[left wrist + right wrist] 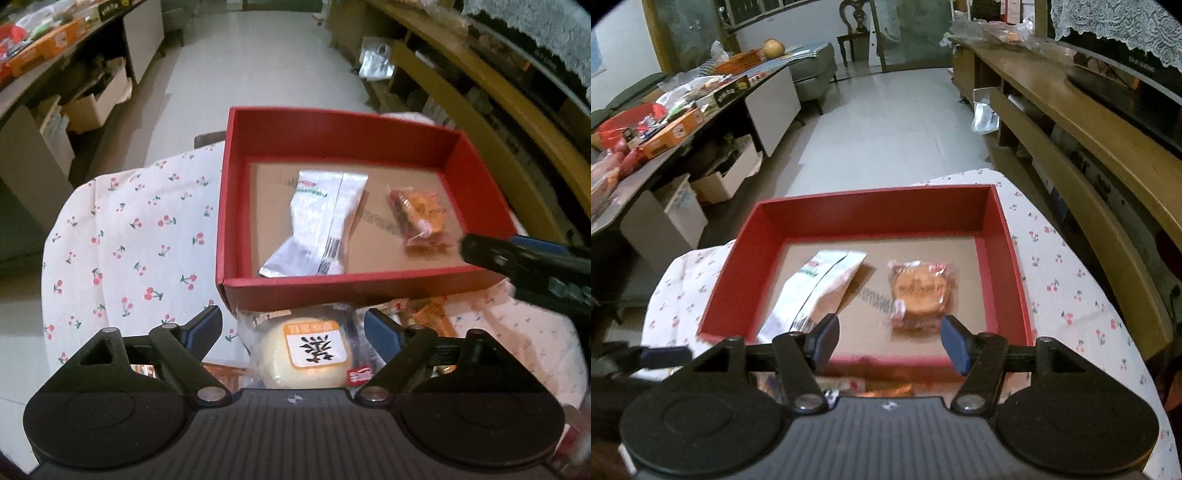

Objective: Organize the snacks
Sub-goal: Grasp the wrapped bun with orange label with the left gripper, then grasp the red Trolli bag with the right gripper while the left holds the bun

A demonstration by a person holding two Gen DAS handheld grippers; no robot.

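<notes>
Pale-yellow, a wrapped bun [306, 354] lies loose between our left gripper [293, 330]'s spread jaws, likely next to be boxed. Beyond, our right gripper [890, 341] hangs released above the red box [871, 216], where a silver packet [816, 291] and orange pastry [919, 291] already lie.

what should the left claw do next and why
Probably lower the left claw and close it on the wrapped round bun. Its jaws stand open on either side of that bun, which lies outside the red box, while a silver packet and an orange snack are already inside.
</notes>
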